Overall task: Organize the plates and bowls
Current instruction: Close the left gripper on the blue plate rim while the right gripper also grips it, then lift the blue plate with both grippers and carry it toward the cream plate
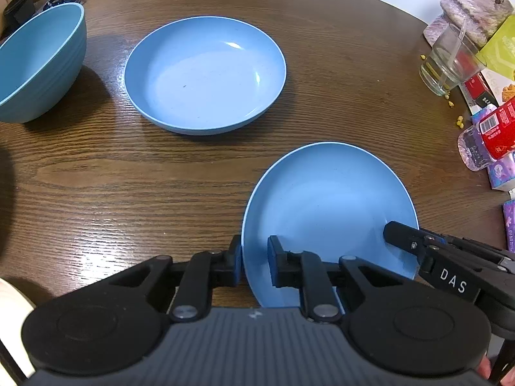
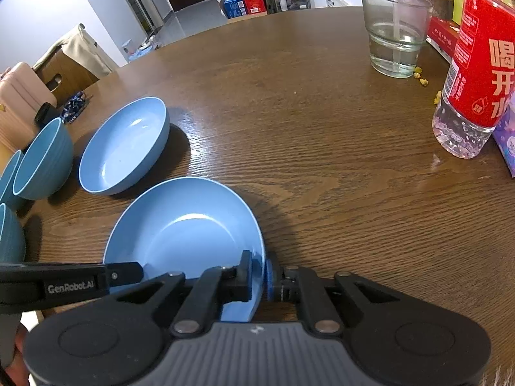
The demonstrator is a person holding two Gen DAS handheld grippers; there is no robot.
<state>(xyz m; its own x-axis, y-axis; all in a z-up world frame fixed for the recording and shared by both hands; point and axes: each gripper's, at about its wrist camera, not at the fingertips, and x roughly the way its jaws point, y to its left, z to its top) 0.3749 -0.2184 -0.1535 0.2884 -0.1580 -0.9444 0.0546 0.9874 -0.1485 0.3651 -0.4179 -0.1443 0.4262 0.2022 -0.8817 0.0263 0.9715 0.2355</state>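
Both hand-held grippers, left (image 1: 254,265) and right (image 2: 257,278), pinch opposite rims of the near blue plate (image 1: 325,206) on the surface (image 1: 128,177); uneven lifting could tip it free.

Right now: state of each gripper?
Left gripper: jaws closed on the near plate, at its left rim.
Right gripper: jaws closed on the same plate's right rim.
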